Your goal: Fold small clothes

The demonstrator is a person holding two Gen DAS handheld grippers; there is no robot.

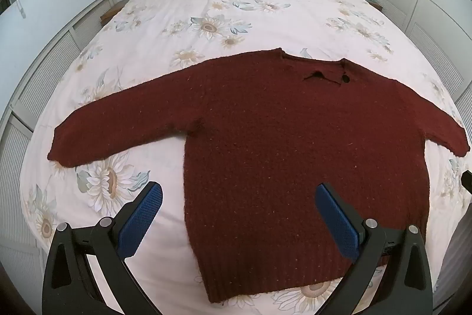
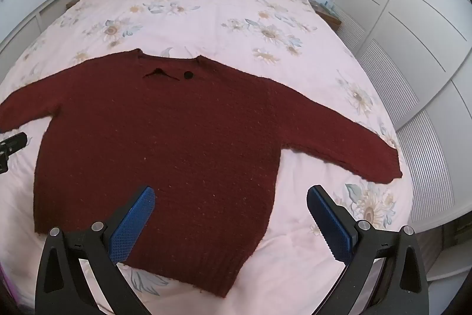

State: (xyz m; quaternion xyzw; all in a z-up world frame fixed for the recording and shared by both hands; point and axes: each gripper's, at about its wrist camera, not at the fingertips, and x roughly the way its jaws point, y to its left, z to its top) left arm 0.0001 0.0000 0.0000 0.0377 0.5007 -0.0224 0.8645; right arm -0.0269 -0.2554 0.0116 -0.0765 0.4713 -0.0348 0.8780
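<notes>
The sweater (image 1: 265, 138) lies flat on the bed (image 1: 236, 5), collar far, hem near, sleeves spread left and right. Both hand-held grippers, left (image 1: 239, 214) and right (image 2: 230, 214), hover apart and empty over the hem, each nearer its own sleeve.
</notes>
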